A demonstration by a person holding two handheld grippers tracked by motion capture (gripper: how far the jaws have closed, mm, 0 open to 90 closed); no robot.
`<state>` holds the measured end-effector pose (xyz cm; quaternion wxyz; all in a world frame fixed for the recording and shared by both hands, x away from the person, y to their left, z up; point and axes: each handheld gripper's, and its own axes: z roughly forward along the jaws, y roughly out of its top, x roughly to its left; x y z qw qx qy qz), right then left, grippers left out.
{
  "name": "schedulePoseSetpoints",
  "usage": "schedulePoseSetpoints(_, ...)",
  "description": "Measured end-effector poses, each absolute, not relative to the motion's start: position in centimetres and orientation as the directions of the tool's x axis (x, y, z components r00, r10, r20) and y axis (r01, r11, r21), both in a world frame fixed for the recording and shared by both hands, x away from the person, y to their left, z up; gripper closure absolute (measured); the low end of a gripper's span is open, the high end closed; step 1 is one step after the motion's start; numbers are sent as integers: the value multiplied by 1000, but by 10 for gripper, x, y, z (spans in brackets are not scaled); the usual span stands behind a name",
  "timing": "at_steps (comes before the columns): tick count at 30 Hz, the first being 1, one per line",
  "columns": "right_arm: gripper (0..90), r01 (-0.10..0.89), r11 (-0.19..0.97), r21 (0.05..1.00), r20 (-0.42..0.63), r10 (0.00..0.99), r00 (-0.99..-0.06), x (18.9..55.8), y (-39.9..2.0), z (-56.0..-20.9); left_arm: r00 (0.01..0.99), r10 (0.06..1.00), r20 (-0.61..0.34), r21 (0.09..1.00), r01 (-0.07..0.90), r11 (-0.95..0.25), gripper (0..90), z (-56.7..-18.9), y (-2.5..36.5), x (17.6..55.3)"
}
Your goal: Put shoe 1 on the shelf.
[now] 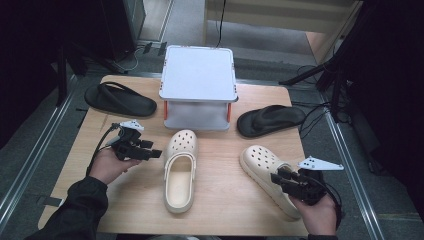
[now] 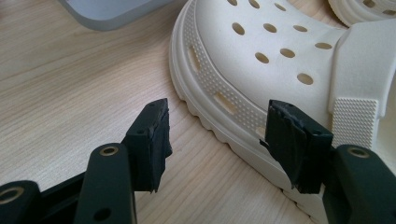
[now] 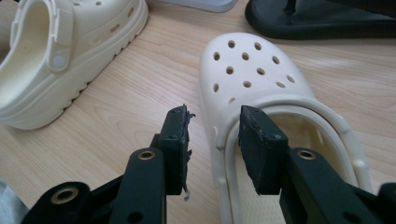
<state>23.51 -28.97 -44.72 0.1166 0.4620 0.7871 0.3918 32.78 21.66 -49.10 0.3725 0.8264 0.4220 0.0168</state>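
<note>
On the wooden counter (image 1: 225,195) in front of me lie two cream clogs, both toe away from me: the middle clog (image 1: 180,170) sits just below the grey lidded box (image 1: 198,87), and the right-hand clog (image 1: 267,177) lies angled, its heel end toward my right hand. My right tongs (image 1: 279,178) sit at that clog's heel opening; in the right gripper view the jaws stand apart on either side of the clog's inner rim (image 3: 224,135), one pad outside the wall and one inside the opening, and I cannot see either pad pressing on it, so the clog is between them but not clamped. My left tongs (image 1: 152,150) hover just left of the middle clog; in the left gripper view the jaws are wide apart with nothing gripped, the near pad over bare wood and the far pad in front of the clog's ridged sole edge (image 2: 219,100), where I cannot tell whether it touches. Two black flip-flops lie farther back: one (image 1: 120,100) at the far left corner beside the box, the other (image 1: 270,120) to the right of the box, just beyond the right-hand clog's toe. The box stands at the counter's far middle, with orange latches on its sides.
</note>
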Motion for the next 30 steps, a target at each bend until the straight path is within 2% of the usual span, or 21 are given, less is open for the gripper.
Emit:
schedulePoseSetpoints(4, 628, 644, 280, 712, 156, 831, -533, 235, -293, -450, 641, 711, -290, 630, 687, -362, 409, -491, 216, 328)
schedulePoseSetpoints(13, 629, 680, 275, 680, 185, 833, -522, 245, -288, -469, 642, 712, -284, 635, 683, -363, 410, -491, 216, 328)
schedulePoseSetpoints(15, 665, 683, 282, 674, 186, 830, -526, 248, -287, -473, 642, 713, -281, 636, 681, -363, 410, -492, 216, 328)
schedulePoseSetpoints(18, 769, 688, 285, 667, 213, 812, -543, 253, -287, -477, 641, 714, -282, 636, 681, -362, 410, -492, 216, 328)
schedulePoseSetpoints(30, 785, 676, 275, 683, 236, 794, -560, 258, -276, -465, 639, 720, -273, 642, 678, -358, 412, -491, 218, 325)
